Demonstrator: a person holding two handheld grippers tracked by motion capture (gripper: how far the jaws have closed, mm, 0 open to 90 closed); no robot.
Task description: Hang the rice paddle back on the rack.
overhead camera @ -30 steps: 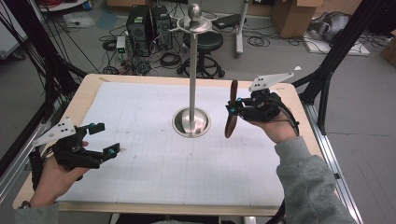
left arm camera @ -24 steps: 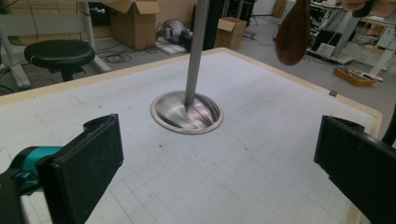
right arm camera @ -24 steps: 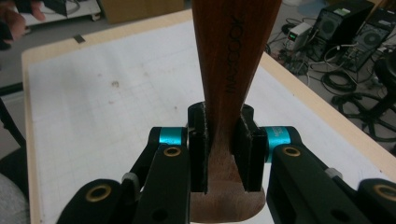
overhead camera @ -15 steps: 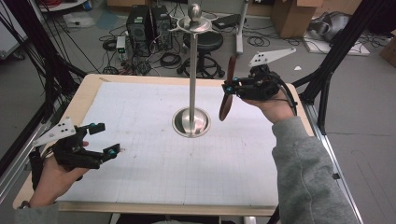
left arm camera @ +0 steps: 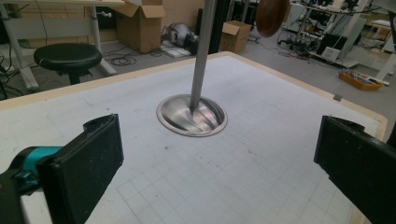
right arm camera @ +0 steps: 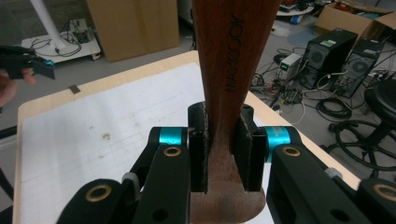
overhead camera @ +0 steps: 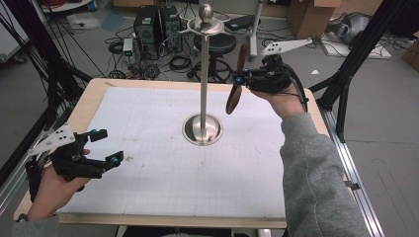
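Spoon (overhead camera: pixel 236 85) sits clamped in your right claw (overhead camera: pixel 241 80), raised beside the metal stand (overhead camera: pixel 204 74). Your left claw (overhead camera: pixel 107 146) gapes wide, empty, over the counter (overhead camera: pixel 163 168).

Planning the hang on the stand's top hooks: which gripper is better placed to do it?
Right, probably. The right gripper is shut on the wooden utensil, raised beside the metal stand. The left gripper is open, low near the table's front left corner.
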